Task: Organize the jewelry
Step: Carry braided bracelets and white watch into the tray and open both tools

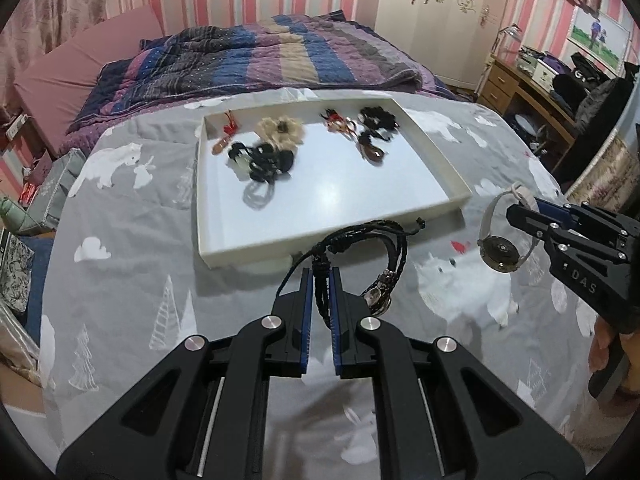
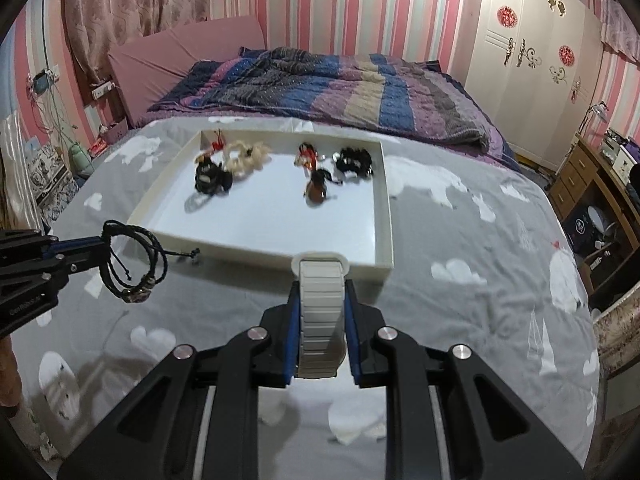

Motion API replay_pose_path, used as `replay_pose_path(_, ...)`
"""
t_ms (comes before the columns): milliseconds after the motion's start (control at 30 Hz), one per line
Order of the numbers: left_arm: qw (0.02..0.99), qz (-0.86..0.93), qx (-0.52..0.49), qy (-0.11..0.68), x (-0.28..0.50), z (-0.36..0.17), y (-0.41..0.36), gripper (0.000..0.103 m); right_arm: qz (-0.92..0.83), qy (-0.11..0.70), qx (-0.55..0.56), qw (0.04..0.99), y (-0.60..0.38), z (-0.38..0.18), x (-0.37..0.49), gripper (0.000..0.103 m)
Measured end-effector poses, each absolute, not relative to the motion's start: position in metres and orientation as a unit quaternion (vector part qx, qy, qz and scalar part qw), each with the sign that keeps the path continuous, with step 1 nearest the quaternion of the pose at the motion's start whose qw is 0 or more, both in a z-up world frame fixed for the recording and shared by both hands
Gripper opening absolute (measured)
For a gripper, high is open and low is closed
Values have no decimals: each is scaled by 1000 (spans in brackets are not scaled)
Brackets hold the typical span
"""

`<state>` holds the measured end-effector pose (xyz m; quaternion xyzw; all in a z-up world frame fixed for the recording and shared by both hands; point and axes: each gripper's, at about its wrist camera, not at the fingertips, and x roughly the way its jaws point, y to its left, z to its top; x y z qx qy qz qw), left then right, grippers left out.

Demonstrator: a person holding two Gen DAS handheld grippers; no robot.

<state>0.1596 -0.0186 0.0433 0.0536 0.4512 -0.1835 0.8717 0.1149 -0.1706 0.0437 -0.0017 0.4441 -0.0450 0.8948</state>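
Note:
My left gripper (image 1: pixel 321 276) is shut on a black braided cord bracelet (image 1: pixel 376 248), held above the bed just before the near edge of a white tray (image 1: pixel 440 156). It also shows in the right wrist view (image 2: pixel 105 242) with the bracelet (image 2: pixel 136 268) hanging from it. My right gripper (image 2: pixel 322 292) is shut on a white-banded watch (image 2: pixel 320 320), near the tray's (image 2: pixel 382 200) front right corner. In the left wrist view the right gripper (image 1: pixel 516 206) holds the watch (image 1: pixel 500 252) dangling. The tray holds several hair ties and small ornaments (image 1: pixel 264 156).
The tray lies on a grey bedspread (image 1: pixel 128 280) with white bears. A striped purple-blue quilt (image 1: pixel 280 52) lies behind it. A wooden desk (image 1: pixel 532 92) stands to the right, a wardrobe (image 2: pixel 532 56) at the back, clutter at the left bedside.

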Motion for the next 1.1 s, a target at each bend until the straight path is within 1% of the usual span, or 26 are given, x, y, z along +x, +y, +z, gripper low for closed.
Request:
replay_pose_path(233,879,-167,43,445,202,62,-16,6,-42,428,1,903,-173,61,160,20)
replay_pose_path(367,876,-162,27,453,231,61,-12,6,-42,428,9,903,-176,59,190,20)
replay_pose_path(533,868,-158,11,470,262,33,-8,6,-49,431,38,900,-187,38,215,20)
replay_pose_path(767,853,-144,7,502,280,-11,-4,6,-61,446,55,891,-202,-8,235,20)
replay_pose_path(900,856,-132,3,499,287,-17,3,6,-64,452,56,888,-205,-25,241,20)
replay_pose_path(1100,856,-124,8,502,288,-24,6,6,-66,423,54,902,-204,-27,242,20)
